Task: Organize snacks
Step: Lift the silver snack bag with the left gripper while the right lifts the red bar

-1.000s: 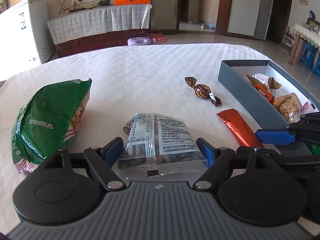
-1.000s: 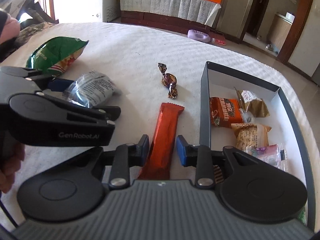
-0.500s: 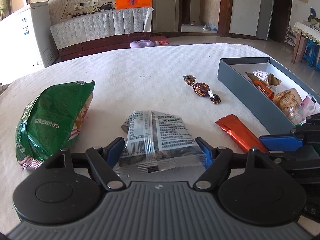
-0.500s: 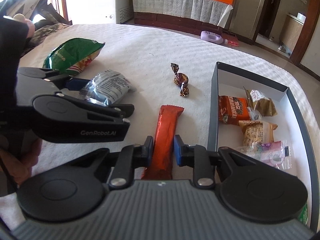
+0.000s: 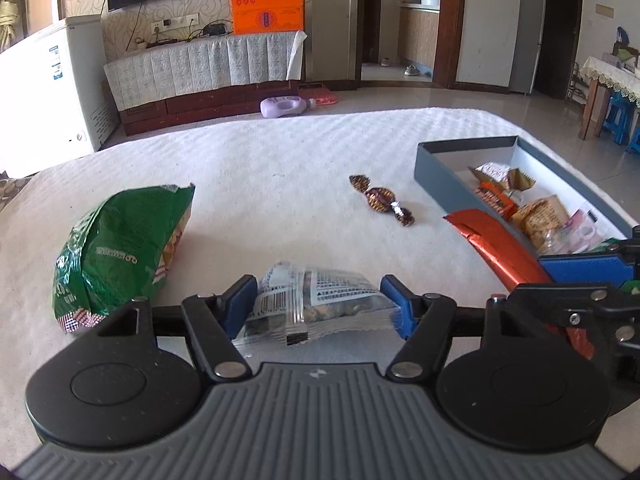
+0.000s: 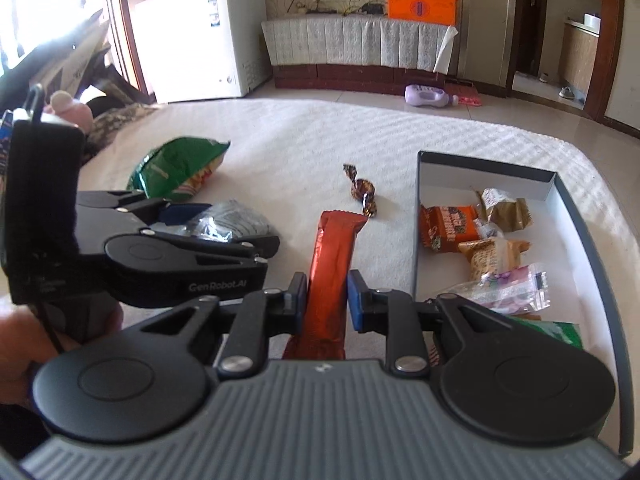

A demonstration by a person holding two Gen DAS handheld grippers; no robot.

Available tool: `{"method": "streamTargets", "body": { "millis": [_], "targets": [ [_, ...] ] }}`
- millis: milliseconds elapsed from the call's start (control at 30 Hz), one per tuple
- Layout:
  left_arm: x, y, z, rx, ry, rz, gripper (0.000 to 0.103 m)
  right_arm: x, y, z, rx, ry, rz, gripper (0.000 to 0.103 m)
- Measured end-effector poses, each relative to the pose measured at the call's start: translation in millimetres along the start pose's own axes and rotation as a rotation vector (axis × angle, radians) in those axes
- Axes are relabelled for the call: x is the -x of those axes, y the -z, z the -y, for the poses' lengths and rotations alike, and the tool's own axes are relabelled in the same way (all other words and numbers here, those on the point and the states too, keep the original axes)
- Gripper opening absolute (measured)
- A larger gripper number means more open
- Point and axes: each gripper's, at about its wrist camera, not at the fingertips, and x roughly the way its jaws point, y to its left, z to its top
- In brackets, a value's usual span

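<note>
My left gripper [image 5: 318, 306] has just been closing, and its pads now pinch the clear nut packet [image 5: 316, 300] at six o'clock. My right gripper [image 6: 327, 298] is clamped on the orange bar [image 6: 334, 256], which points toward twelve. The grey box [image 6: 416, 216] of snacks lies at two o'clock, the green chip bag [image 5: 120, 248] at ten, and the brown candy [image 5: 380, 199] beyond at one.

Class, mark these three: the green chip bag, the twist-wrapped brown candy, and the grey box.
green chip bag [image 5: 120, 248], left wrist view, middle of its face
brown candy [image 6: 362, 189], right wrist view, round centre
grey box [image 6: 416, 216], right wrist view, near left wall
</note>
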Motion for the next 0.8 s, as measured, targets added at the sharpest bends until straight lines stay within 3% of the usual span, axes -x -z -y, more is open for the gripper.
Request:
{"method": "streamTargets", "body": {
  "millis": [333, 800],
  "targets": [
    [9.7, -3.1, 7.8, -0.012, -0.005, 0.016, 0.068, 21.5, -1.6, 14.9, -0.042, -0.026, 0.04, 0.025],
    [34.9, -12.8, 27.6, -0.018, 0.043, 0.074, 0.066, 49.0, -0.4, 21.4, -0.062, -0.033, 0.104, 0.025]
  ]
}}
